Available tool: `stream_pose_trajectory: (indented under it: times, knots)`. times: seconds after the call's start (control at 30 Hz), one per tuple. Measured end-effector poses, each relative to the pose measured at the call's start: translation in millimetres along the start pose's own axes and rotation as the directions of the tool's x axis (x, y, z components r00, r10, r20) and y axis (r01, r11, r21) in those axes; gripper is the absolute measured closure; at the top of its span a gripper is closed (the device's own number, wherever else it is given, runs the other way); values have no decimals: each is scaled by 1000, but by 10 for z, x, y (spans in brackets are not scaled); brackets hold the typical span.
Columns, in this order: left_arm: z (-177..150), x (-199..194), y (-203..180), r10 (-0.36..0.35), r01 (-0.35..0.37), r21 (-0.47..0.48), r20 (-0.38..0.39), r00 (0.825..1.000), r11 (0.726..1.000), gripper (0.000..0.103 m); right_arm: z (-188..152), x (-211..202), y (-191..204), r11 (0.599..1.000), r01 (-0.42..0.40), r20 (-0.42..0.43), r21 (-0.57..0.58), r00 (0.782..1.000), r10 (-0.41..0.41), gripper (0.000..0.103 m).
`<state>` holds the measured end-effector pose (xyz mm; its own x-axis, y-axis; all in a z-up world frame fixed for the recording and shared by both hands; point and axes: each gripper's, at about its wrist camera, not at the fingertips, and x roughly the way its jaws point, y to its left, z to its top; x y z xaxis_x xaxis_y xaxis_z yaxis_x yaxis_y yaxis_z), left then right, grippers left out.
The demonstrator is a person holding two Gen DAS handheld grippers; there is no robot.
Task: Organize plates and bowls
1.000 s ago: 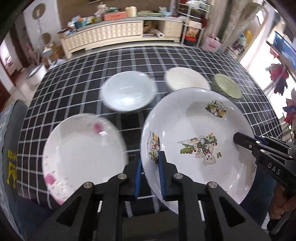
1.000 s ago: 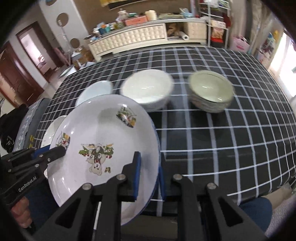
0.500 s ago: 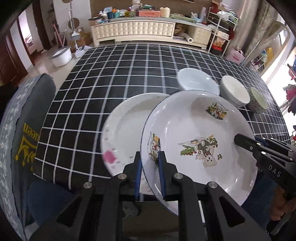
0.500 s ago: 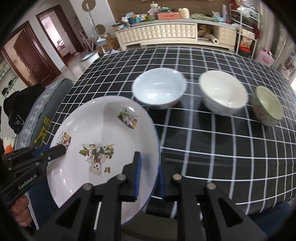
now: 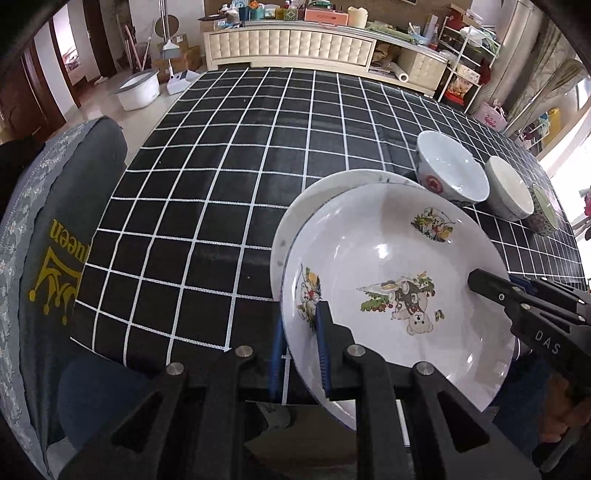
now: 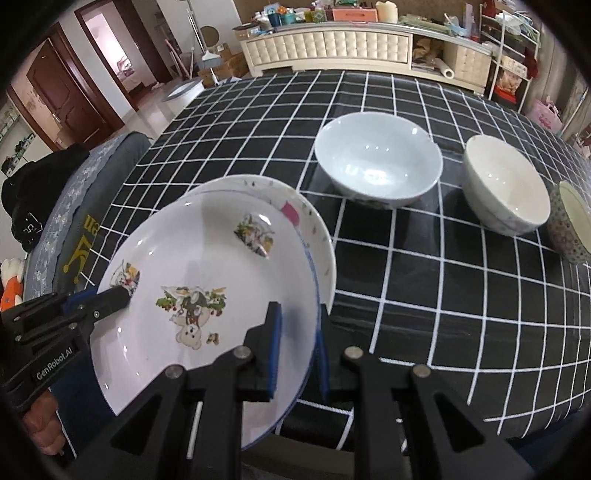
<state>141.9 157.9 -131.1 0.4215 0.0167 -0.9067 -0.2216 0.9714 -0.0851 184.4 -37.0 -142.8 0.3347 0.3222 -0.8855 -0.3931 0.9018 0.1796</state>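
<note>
Fingers [image 5: 322, 332] of both grippers pinching cartoon plate [image 5: 399, 258] rim

The cartoon plate [image 6: 207, 295] overlaps the second plate [image 6: 314, 236]; three bowls [image 6: 376, 158] sit behind, rightward.

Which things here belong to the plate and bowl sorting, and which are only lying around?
Part of the job:
- cartoon plate, gripped by the left claw and right claw
- second plate under it
- pale blue bowl
- cream bowl
- patterned bowl

Only lying around:
- sideboard clutter
- white tub on the floor
- grey cushion
</note>
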Motion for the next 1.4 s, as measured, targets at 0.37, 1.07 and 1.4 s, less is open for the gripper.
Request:
stream_pose_trajectory:
  times: [0.37, 1.07, 1.4]
  knots:
    - [61, 247, 105, -7, 5, -40, -40, 999, 999, 87, 66, 177, 87, 999, 21, -38, -45, 999, -23, 83]
    - [123, 198, 91, 22, -22, -27, -3, 1000, 999, 78, 108, 83, 31, 999, 16, -37, -47, 999, -17, 82]
    - [150, -61, -133, 8, -10, 26, 54, 999, 1000, 68, 92, -225, 3, 995, 64, 55, -70, 997, -60, 55]
